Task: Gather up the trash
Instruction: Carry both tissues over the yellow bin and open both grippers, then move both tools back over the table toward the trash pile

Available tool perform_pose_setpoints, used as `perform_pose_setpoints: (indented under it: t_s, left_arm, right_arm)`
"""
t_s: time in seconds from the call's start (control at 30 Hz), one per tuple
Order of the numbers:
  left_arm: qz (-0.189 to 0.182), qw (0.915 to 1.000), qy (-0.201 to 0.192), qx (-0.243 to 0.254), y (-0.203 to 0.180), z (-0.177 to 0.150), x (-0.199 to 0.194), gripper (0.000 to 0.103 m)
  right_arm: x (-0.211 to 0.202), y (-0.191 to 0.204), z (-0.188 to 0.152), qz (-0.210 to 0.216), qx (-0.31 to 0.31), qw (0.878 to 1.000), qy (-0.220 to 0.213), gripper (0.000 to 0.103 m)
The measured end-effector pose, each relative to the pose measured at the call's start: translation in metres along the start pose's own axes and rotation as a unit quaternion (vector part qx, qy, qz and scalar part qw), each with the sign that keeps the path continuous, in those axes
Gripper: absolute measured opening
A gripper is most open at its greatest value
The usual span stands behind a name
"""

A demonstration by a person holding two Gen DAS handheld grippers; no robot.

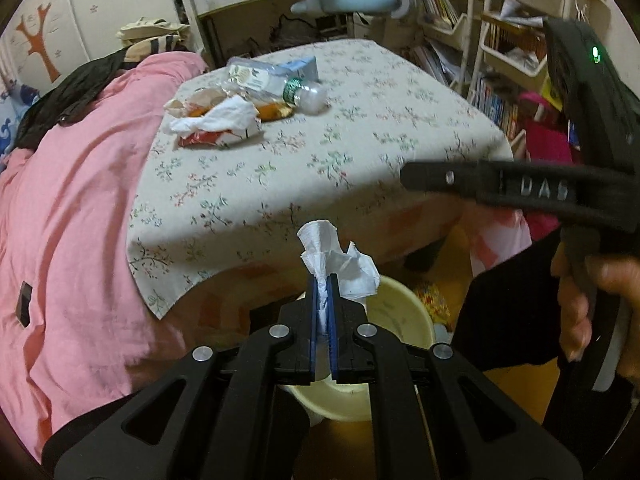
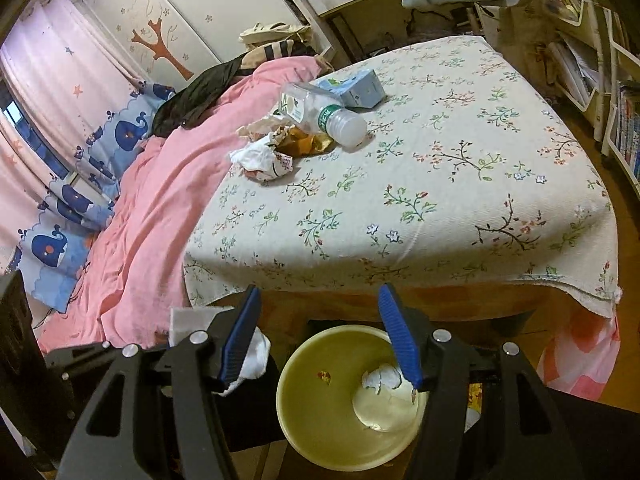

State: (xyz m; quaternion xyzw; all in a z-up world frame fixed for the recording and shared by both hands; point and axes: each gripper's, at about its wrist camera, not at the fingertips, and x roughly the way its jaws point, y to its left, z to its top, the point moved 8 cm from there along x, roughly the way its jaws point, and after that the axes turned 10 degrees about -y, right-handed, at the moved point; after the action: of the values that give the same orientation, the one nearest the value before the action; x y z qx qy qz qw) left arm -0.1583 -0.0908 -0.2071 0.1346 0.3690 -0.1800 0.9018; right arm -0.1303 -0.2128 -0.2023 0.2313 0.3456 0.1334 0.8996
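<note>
the left gripper (image 1: 325, 280) hides the lower part of the white tissue (image 1: 340, 258) between its pads and covers most of the yellow bin (image 1: 400, 312). the right gripper (image 1: 520, 188) looks blurry there, and the hand (image 1: 592, 312) on it is cut off by the edge. the print on the bottle (image 2: 316, 112) is too small to read.

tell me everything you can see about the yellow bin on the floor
The yellow bin is a round, pale yellow, open-topped pail that looks like smooth plastic. It stands upright on the floor just in front of the bed's near edge, below both tools. Inside lie a crumpled white tissue and a small red-and-yellow scrap; its base is a lighter disc. In the left wrist view only part of its rim shows behind the tool.
</note>
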Motion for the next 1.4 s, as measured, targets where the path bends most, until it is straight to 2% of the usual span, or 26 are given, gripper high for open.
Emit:
perform_pose_setpoints:
  t_s: [0.13,0.2,0.27,0.33,0.5,0.67,0.73,0.83,0.97,1.2,1.4]
  left_arm:
    - [0.005,0.9999,0.013,0.010,-0.002,-0.006,0.003,0.011]
    - [0.010,0.9998,0.013,0.011,0.000,-0.006,0.003,0.022]
    - [0.018,0.9997,0.010,0.012,0.002,-0.004,0.002,0.037]
    - [0.026,0.9996,0.004,0.011,0.005,-0.002,0.000,0.044]
    - [0.050,0.9986,-0.017,-0.001,0.018,0.008,-0.004,0.050]
    - [0.083,0.9940,-0.066,-0.027,0.036,0.026,-0.018,0.062]
    - [0.096,0.9912,-0.082,-0.040,0.045,0.033,-0.023,0.065]
    - [0.109,0.9881,-0.094,-0.054,0.056,0.041,-0.026,0.067]
    - [0.118,0.9853,-0.104,-0.067,0.068,0.048,-0.026,0.070]
    - [0.121,0.9815,-0.113,-0.095,0.091,0.062,-0.021,0.072]
    - [0.118,0.9747,-0.105,-0.158,0.130,0.073,0.000,0.073]
  right_arm:
    - [-0.001,-0.001,0.000,0.000,0.003,1.000,-0.003,0.060]
    - [-0.002,-0.002,0.000,0.000,0.005,1.000,-0.003,0.060]
    - [-0.001,-0.003,0.000,0.001,0.006,1.000,-0.003,0.060]
    - [-0.001,-0.003,0.000,0.001,0.006,1.000,-0.003,0.061]
    - [-0.001,-0.003,0.001,0.001,0.006,1.000,-0.005,0.061]
    - [-0.001,-0.002,0.001,-0.002,0.003,1.000,-0.009,0.061]
    - [-0.002,-0.002,0.002,-0.005,-0.001,1.000,-0.012,0.061]
    - [-0.002,0.000,0.004,-0.009,-0.008,1.000,-0.020,0.068]
    - [0.000,0.004,0.007,-0.010,-0.018,0.999,-0.024,0.068]
    - [0.005,0.011,0.018,-0.012,-0.037,0.999,-0.031,0.068]
    - [0.011,0.023,0.035,-0.011,-0.073,0.997,-0.037,0.072]
